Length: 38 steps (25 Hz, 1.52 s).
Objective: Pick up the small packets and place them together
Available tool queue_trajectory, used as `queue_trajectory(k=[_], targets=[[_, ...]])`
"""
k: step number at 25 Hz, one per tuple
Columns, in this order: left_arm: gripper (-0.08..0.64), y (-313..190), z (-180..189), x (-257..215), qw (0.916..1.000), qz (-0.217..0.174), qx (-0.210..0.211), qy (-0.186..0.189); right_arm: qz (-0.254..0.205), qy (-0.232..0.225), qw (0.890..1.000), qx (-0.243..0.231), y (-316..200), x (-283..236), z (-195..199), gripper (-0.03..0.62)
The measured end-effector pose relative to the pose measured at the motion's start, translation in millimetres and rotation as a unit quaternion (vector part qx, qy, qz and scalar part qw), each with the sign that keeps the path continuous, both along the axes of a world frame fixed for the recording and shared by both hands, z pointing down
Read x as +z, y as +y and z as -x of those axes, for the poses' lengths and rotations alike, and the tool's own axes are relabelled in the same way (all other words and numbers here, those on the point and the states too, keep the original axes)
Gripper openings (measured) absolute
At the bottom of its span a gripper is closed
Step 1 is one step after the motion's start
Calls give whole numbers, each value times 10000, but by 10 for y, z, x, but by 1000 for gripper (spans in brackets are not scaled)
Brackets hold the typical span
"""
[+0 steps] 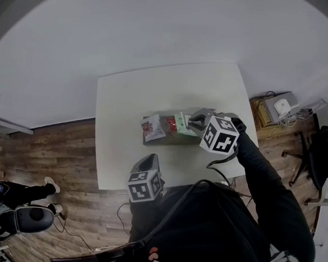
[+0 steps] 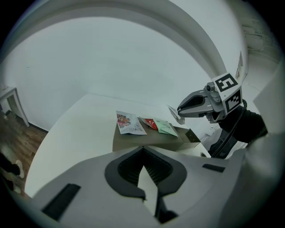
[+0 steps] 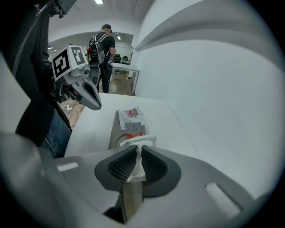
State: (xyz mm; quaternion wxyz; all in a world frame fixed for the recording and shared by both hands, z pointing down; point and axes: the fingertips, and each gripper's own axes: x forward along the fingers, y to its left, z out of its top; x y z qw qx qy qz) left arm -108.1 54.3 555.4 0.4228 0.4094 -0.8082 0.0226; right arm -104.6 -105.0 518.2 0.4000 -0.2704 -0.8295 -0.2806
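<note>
Carrying step of the gathering task. A small white packet (image 3: 139,143) was pinched edge-on between the pads of the right gripper (image 3: 138,162), which was held above the near right end of a flat brown cardboard piece (image 2: 147,141). Three packets lay in a row on that cardboard: a white printed packet (image 2: 129,122), a red packet (image 2: 150,123) and a green packet (image 2: 167,128), each touching or overlapping the next. The left gripper (image 2: 143,167) was kept back at the near table edge, its jaws pressed together with nothing between them. The next move was judged to call for lowering the held packet beside the green one and spreading the jaws only once it rested on the cardboard, so that the light sachet would not slip off the end. The cardboard was set on a plain white table (image 1: 132,108) against a white wall, over a wood-plank floor (image 1: 56,148); an office chair (image 1: 314,149) stood at the right, and a standing person (image 3: 103,49) was seen far off in the right gripper view
</note>
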Motion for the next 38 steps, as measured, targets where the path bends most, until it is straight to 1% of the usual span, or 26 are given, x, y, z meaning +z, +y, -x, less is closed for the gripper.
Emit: queue_trajectory(k=[6,18,21,26,32,38], targets=[[0,20,13,-15,10000,-26,-37,-22,73,18,9996,-267,246,34,82,37],[-2,50,15,-21,9999,-37,-124,-29,65,303,9976,-612,497,264,62,37],[-2,66,25,-28,9999,-39,-155,-12,-12,364,9968,-705,556,330,86,37],[-1,119,44,-21,9997,-43,-222,7,-276,419,9949,-880,643,437,125,37],[-2,120,35,-14,9997,-48,-237,20,-310,493,9938,-944,683,507,130,38],[-2,136,37,-18,9997,-48,-255,27,-201,625,9940,-872,711,570,114,38]])
